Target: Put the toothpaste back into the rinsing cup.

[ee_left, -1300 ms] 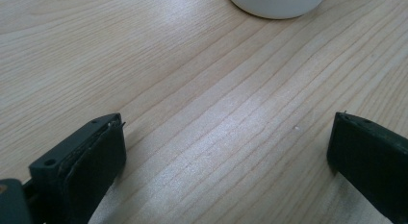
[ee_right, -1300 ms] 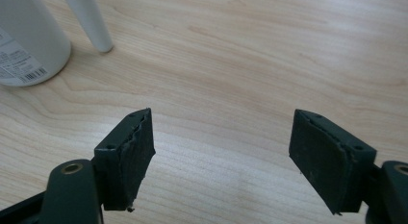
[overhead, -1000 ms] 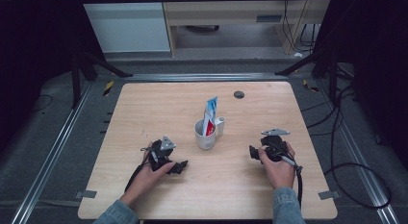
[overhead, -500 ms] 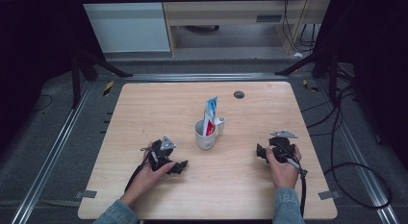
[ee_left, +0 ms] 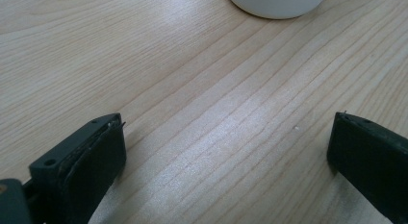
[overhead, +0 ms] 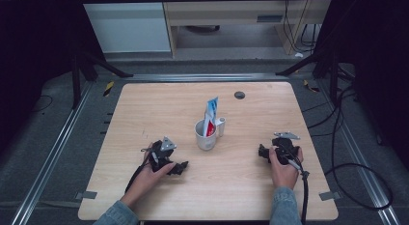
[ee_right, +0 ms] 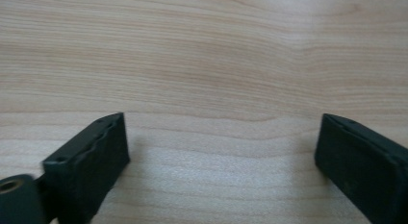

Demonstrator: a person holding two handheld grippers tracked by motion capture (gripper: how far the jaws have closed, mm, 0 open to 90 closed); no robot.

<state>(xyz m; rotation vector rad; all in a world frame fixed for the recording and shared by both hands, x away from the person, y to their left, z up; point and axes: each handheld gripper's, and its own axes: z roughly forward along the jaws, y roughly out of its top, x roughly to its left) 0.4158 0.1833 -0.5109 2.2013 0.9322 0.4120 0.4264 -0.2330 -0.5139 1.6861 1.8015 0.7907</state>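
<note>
**Both grippers rest near the mug, nothing is taken**

A white mug point(overhead: 206, 134) stands near the middle of the tabletop point(overhead: 144, 104), with a toothpaste tube point(overhead: 210, 116) upright inside it. The left gripper point(overhead: 179, 167) and the right gripper point(overhead: 262, 152) lie on the wood toward the near edge, one at each side of the mug, jaws spread wide and empty. The work seems to be at its beginning; the next move probably calls for one gripper to go to the mug. The left gripper view shows the mug's base point(ee_left: 276, 4) close ahead; the right gripper view shows bare wood.
</note>
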